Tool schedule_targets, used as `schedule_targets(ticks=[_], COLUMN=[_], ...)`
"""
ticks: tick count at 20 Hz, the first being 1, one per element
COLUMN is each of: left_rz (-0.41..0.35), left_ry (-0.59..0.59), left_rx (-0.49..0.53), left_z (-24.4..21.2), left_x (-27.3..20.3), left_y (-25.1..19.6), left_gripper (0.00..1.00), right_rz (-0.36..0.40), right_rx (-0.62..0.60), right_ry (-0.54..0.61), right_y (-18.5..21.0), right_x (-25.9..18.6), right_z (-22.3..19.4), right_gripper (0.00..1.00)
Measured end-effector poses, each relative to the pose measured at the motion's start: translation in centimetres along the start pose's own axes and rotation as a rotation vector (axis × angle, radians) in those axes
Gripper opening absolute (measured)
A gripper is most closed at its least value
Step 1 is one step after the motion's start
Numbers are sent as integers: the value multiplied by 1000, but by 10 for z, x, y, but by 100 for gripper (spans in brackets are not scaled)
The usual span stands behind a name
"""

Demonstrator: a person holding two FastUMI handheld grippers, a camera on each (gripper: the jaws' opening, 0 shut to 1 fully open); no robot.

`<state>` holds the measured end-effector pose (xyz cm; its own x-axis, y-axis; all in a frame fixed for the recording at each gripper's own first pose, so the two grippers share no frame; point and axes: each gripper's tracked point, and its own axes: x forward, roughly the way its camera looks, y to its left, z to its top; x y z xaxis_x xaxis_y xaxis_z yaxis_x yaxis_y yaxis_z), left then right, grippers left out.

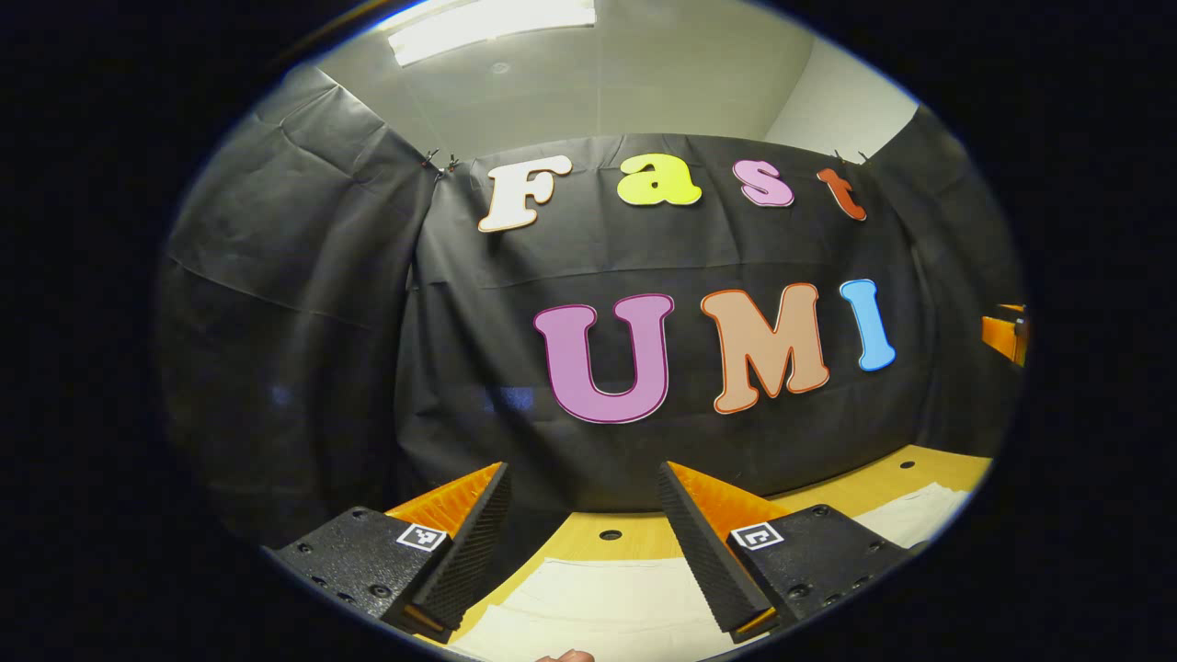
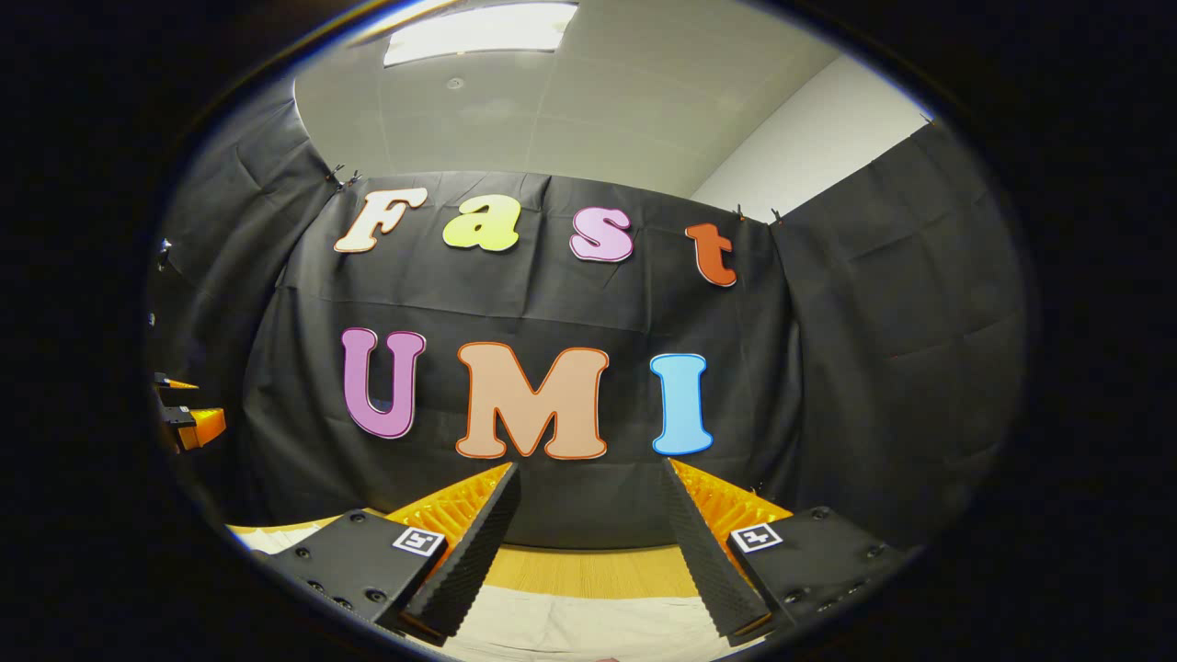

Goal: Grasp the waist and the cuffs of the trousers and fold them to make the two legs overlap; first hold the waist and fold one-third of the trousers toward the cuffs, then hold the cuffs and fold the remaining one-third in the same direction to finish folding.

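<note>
Currently the left tool (image 1: 584, 478) is hovering above the light wooden bench (image 1: 634, 538) with its two fingers spread wide and gripping nothing, its view looking level toward the black cloth wall (image 1: 349, 303) of the booth. Below and between those fingers, the pale cream fabric trousers (image 1: 607, 602) are lying flat on the bench, and more of the same cloth is showing at the right edge of the left gripper view, beyond the right finger. The right tool (image 2: 588, 473) is likewise sitting wide open with nothing between its fingers, raised over the bench (image 2: 598, 568) and facing the same wall. In the right gripper view the trousers (image 2: 588, 627) are stretching across the bottom, under the gap between the fingers, with bare wood behind them. At the far left of that view, part of the other tool is peeking in. A bright ceiling light panel (image 1: 492, 23) is glowing overhead.
</note>
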<state>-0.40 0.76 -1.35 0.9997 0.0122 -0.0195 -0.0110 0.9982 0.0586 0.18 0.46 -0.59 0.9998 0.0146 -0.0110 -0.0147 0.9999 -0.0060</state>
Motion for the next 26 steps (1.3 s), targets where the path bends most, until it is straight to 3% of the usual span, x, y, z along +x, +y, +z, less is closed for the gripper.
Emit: schedule_targets(ticks=[10,14,19,26], left_rz=[-13,-53,-205,-378], left_ry=[43,71,149,334], left_rx=[77,219,477,685], left_z=[-29,-48,-93,-191], left_x=[-10,-18,-41,-89], left_y=[2,4,-6,-8], left_gripper=[94,95,96,96], right_rz=[9,24,40,43], right_rx=[-2,-1,4,3], right_ry=[13,26,51,88], right_y=[3,7,13,10], right_x=[3,4,4,2], right_z=[-12,-19,-31,-51], right_gripper=[97,97,97,97])
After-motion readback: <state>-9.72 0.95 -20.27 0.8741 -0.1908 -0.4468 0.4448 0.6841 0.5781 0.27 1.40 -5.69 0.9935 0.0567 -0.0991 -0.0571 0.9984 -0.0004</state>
